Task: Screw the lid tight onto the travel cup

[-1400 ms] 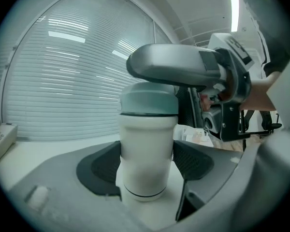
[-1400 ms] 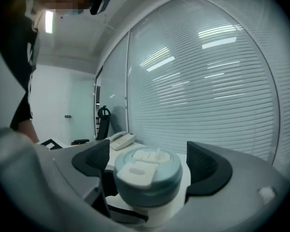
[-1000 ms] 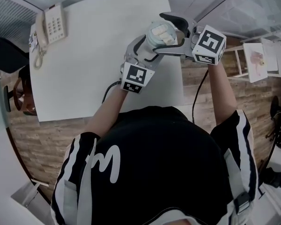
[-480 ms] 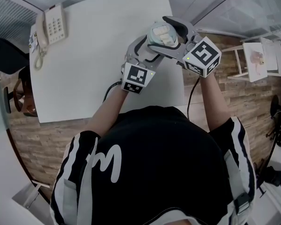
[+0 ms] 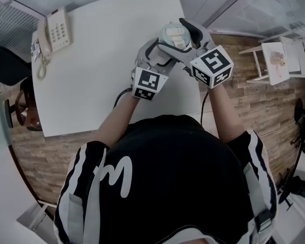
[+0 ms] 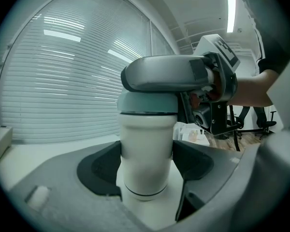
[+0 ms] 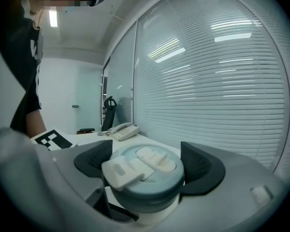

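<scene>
Clamps upright white cylindrical travel cup point(image 6: 145, 134) in left gripper point(image 6: 146, 164); has just been closing right gripper point(image 7: 147, 164) onto round teal lid point(image 7: 144, 178) centred between its jaws, twist axis vertical.

I can read no words or numbers anywhere. My left claw point(image 5: 160, 52) and right claw point(image 5: 179, 37) carry only black-and-white square patterns on their cubes point(image 5: 146, 84). The keys of the phone point(image 5: 55, 30) on the counter point(image 5: 101, 70) are too small to read. My shirt point(image 5: 183, 197) bears a white squiggle.
</scene>
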Action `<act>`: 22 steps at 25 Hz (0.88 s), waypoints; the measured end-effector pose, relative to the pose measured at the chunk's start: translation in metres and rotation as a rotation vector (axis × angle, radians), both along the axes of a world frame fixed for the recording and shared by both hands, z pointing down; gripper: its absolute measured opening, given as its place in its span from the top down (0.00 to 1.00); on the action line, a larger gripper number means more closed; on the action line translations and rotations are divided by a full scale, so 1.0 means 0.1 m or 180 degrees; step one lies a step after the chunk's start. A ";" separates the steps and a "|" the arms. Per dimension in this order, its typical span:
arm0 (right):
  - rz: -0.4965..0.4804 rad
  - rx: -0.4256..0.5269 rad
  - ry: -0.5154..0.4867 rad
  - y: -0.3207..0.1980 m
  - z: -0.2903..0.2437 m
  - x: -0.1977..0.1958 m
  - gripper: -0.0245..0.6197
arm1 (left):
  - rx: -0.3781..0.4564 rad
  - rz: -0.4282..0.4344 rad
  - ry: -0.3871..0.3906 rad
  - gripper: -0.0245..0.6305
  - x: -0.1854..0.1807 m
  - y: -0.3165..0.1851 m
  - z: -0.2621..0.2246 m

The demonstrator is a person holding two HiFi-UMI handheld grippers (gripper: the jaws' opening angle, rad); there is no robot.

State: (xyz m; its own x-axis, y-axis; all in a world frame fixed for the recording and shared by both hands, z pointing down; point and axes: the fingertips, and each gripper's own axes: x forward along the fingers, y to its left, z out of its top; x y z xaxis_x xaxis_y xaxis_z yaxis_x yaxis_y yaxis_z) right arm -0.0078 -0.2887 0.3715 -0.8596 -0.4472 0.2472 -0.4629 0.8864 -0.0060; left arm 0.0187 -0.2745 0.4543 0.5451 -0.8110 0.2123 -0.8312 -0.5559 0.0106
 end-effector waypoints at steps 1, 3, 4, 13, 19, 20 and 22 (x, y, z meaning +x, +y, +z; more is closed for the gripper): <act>0.0087 -0.0003 0.0002 -0.01 0.00 0.00 0.28 | 0.0002 0.0001 0.0001 0.44 0.00 0.00 0.00; 0.0267 -0.0021 0.0024 -0.03 0.01 0.00 0.28 | 0.0003 0.0000 0.0004 0.44 -0.01 -0.01 0.00; 0.0355 -0.0028 0.0038 -0.04 0.01 0.01 0.28 | 0.0003 -0.0003 0.0004 0.44 -0.01 0.00 0.00; 0.1048 -0.0080 0.0130 -0.09 0.02 0.08 0.28 | 0.0009 -0.0046 -0.0019 0.44 0.01 0.01 0.00; 0.0985 -0.0139 0.0137 -0.09 0.04 0.06 0.28 | 0.0020 -0.0061 -0.0004 0.44 0.00 0.00 0.00; 0.0803 -0.0150 0.0114 -0.06 0.02 0.05 0.28 | 0.0022 -0.0050 0.0006 0.44 0.01 0.00 0.00; 0.0246 -0.0068 0.0046 0.05 -0.04 0.05 0.28 | 0.0026 -0.0023 0.0015 0.44 0.01 0.00 0.00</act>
State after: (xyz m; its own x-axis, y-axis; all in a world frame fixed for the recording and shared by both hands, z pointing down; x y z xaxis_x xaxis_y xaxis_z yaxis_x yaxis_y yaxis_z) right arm -0.0029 -0.2837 0.3670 -0.8189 -0.5066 0.2695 -0.5302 0.8477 -0.0174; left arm 0.0199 -0.2743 0.4541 0.5402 -0.8167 0.2032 -0.8352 -0.5499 0.0101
